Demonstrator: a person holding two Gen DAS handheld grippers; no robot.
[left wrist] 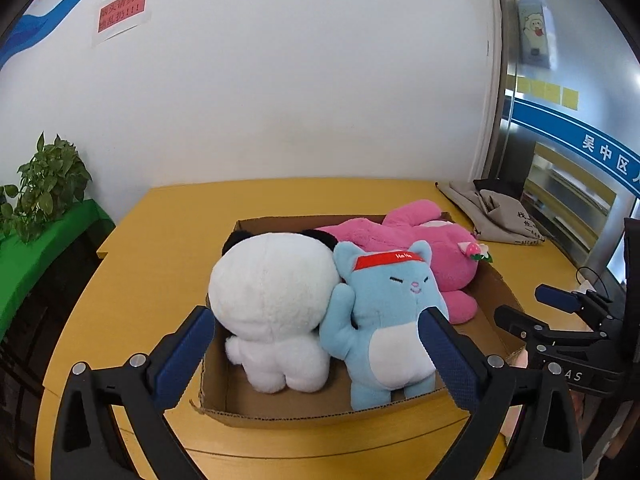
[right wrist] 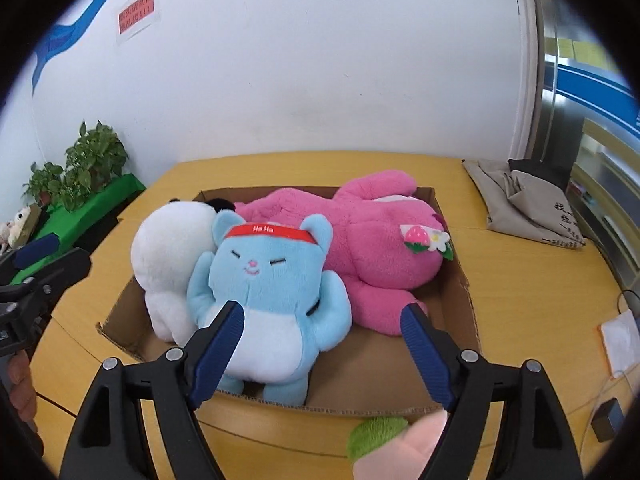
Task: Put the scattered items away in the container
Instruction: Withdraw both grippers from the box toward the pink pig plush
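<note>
A cardboard box sits on the yellow table. Inside it a white panda plush stands with its back turned. A blue cat plush with a red headband leans beside it, and a pink plush lies behind. My left gripper hangs open above the box's near edge, nothing between its pads. My right gripper is open too, over the near right part of the box, holding nothing. A green and peach plush lies on the table just outside the box, partly hidden under the right gripper.
A grey cloth bag lies at the table's far right corner. Potted plants stand on a green ledge to the left. A white pad and a black adapter with cables sit at the right edge.
</note>
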